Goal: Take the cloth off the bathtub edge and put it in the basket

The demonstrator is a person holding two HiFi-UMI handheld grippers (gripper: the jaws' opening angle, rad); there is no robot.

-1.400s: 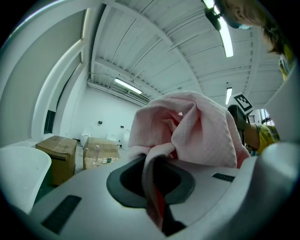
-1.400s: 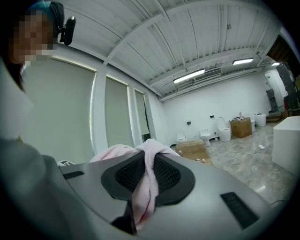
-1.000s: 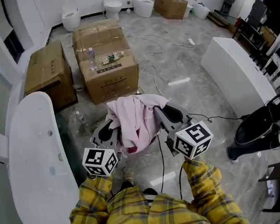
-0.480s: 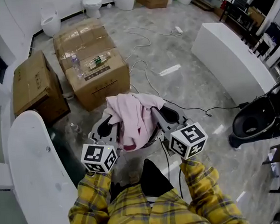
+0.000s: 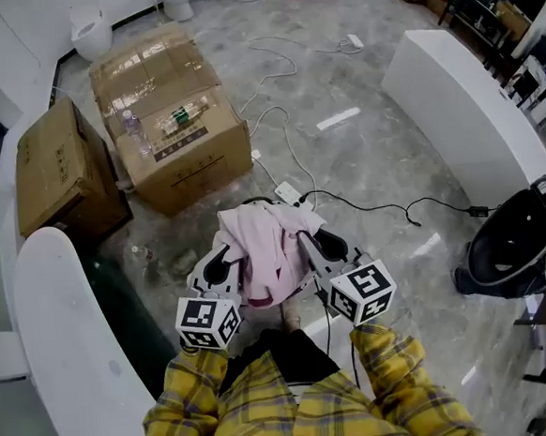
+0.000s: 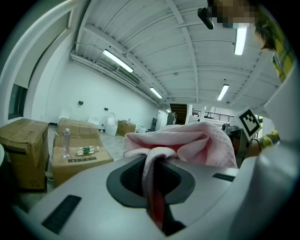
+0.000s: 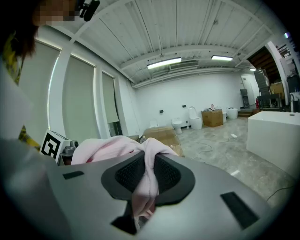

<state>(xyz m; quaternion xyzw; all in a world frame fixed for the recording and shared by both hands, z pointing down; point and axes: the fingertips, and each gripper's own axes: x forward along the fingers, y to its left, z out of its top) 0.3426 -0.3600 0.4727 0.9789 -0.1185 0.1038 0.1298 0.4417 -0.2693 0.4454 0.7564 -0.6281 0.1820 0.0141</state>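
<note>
A pink cloth (image 5: pixel 268 248) hangs bunched between my two grippers, held in the air over the grey floor. My left gripper (image 5: pixel 225 259) is shut on its left part, and a fold of the cloth (image 6: pixel 187 145) runs down between the dark pads (image 6: pixel 129 176). My right gripper (image 5: pixel 318 244) is shut on the right part, with the cloth (image 7: pixel 115 147) pinched between its pads (image 7: pixel 166 176). The white bathtub edge (image 5: pixel 62 342) lies at the lower left, apart from the cloth. No basket shows plainly in any view.
Two taped cardboard boxes (image 5: pixel 166 113) (image 5: pixel 62 172) stand ahead to the left, with bottles on one. Cables and a power strip (image 5: pixel 287 194) lie on the floor just beyond the cloth. A white block (image 5: pixel 462 103) and a black toilet (image 5: pixel 511 250) are at the right.
Both grippers keep their hold on the pink cloth. The view has swung: the boxes and the bathtub have slid toward the left, and the cloth now hangs over floor with cables.
</note>
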